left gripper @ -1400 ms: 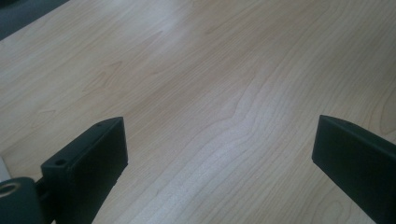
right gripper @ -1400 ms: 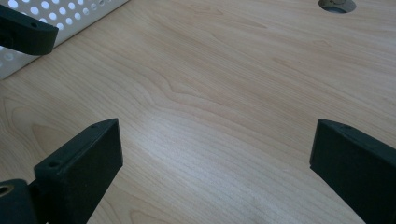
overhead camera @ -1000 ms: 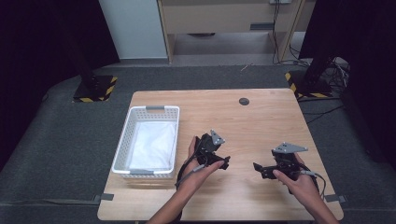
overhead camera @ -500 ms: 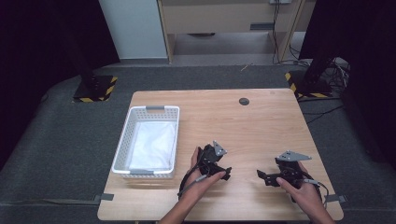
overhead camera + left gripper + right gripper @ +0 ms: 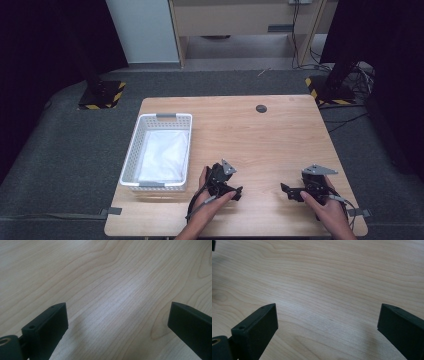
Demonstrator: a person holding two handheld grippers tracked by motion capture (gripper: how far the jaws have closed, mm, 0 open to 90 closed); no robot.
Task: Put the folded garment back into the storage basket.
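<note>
- Resting low over the near part of the wooden table (image 5: 280, 145), both claws hold nothing; the person's hands come in from the bottom edge of the high view.
- Left claw (image 5: 235, 192): released, its jaws standing wide apart over bare wood grain in the left gripper view.
- Right claw (image 5: 286, 190): likewise released, jaws spread with only table surface between them in the right gripper view.
- Nearest thing to the claws is the white basket (image 5: 131, 159), which sits at the left side of the table, just beside the left claw and well apart from the right one.
- Inside the basket lies a white cloth (image 5: 165, 156), spread flat across the bottom and reaching close to the walls.
- Judged from its look, the cloth is light, soft and limp; it will sag and drape once lifted, and is not fragile.
- A good hold would be a pinch on a raised fold or an edge near the basket wall, since a flat middle gives the jaws little to bite.
- The basket looks like light, stiff plastic mesh and may slide if the cloth drags on it.
- A small dark round disc (image 5: 261, 108) sits near the far edge, well clear of everything.
</note>
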